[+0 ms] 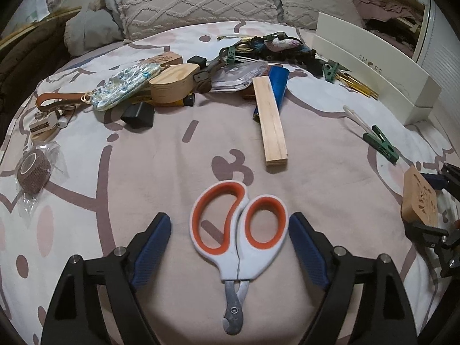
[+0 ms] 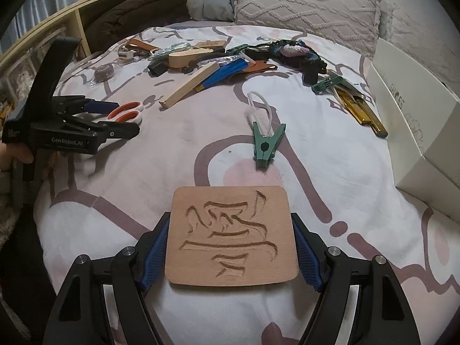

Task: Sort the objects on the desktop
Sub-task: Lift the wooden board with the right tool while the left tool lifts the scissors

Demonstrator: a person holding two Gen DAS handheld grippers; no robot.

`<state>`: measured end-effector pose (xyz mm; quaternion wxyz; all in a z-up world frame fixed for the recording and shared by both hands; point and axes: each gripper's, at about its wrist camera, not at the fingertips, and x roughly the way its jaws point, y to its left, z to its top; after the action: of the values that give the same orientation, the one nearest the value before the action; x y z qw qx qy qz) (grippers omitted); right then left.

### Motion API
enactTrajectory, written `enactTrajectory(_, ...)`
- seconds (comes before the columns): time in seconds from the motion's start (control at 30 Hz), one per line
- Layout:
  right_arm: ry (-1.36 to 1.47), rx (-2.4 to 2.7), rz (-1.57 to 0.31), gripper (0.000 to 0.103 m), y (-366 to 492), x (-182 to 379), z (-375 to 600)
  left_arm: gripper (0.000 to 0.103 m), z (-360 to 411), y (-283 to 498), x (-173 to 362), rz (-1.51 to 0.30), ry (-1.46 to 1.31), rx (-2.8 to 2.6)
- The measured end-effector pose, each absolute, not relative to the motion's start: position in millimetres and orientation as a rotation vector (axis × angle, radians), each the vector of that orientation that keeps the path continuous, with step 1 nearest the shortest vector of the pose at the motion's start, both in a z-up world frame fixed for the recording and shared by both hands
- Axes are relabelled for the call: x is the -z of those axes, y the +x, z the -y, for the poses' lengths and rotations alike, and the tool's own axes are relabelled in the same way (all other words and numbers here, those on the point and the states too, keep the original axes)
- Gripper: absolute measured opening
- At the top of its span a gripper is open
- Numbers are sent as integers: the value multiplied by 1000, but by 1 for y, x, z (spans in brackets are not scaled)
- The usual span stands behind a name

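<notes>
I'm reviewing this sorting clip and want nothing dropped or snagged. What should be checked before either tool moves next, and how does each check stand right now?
1. Left tool straddles the orange-and-white scissors: ok, the handles lie between the open jaws, pads clear of them.
2. Scissor blades closed: ok.
3. Right tool grips the carved wooden plaque: ok, both blue pads sit against its edges.
4. Plaque lifted off the patterned bedspread: cannot tell.
5. Path to the white shoe box: not ok, the green plastic clothespin lies just ahead of the plaque.
6. The two tools apart: ok.
</notes>
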<state>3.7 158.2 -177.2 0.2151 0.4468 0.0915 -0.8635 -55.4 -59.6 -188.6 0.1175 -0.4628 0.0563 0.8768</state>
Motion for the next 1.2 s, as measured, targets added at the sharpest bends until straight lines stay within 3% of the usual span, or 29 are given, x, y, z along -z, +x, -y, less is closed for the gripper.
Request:
enactTrajectory(0.13,1197,2424,-231,77,8,177,-160,80,62,-56,187,-129,-1353,-2575)
enactTrajectory(0.2,1177,2435,-222,77,10,177,-161,66,62,-55,185,-110,-1345,-2577)
enactTrajectory(0.23,1173,2436,-214,77,9,177,-161,65,63,-55,184,-97,-1343,-2579)
enactTrajectory(0.77,1147,2485,-166,77,10,171,-167,65,54,-39,175,-122,-1304,-2631)
enactTrajectory(1.2,1086,2555,-143,77,18,140,-180,65,44,-22,144,5,-1202,-2646)
